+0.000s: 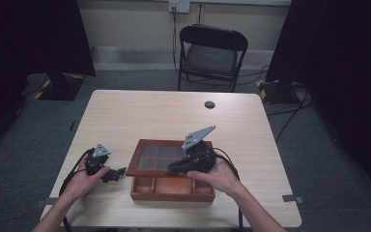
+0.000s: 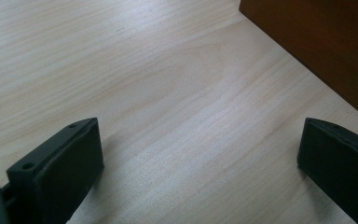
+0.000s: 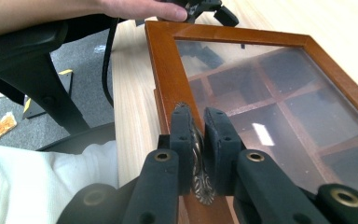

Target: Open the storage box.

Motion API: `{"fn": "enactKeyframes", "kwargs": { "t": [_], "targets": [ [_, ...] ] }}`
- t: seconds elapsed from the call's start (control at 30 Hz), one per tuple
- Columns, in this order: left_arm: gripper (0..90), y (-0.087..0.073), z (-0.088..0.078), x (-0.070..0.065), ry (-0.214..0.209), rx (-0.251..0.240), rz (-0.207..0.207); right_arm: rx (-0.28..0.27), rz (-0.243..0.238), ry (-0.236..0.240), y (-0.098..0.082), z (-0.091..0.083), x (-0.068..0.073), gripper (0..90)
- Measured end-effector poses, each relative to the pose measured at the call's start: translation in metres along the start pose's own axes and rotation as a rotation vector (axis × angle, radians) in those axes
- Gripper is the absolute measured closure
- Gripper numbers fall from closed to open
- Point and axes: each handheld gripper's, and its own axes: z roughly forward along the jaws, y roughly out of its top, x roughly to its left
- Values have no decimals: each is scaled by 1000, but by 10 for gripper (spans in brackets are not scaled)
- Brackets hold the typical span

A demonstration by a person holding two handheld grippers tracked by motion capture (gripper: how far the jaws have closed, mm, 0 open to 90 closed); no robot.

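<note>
A brown wooden box [image 1: 172, 189] with divided compartments stands near the table's front edge. Its glass-paned lid [image 1: 157, 157] is raised at the front and tilts over the box. My right gripper [image 1: 171, 169] is shut on a brass clasp [image 3: 199, 182] at the lid's front rim [image 3: 168, 70]; its pads [image 3: 182, 126] pinch the clasp from both sides. My left gripper [image 1: 121, 171] rests on the table left of the box, open, with bare wood between its jaws [image 2: 200, 140]. The box's side [image 2: 321, 42] shows ahead of it at upper right.
A black folding chair [image 1: 212, 53] stands beyond the table's far edge. A dark cable grommet [image 1: 209, 104] sits in the tabletop at the back. Black curtains flank the room. An office chair base [image 3: 42, 84] lies below the table's near side.
</note>
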Motion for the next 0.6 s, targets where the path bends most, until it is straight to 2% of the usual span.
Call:
{"fn": "enactKeyframes", "kwargs": {
  "t": [0.6],
  "targets": [
    [0, 0, 0, 0, 0, 0, 0, 4, 0, 4, 6, -4, -3, 827]
  ]
}}
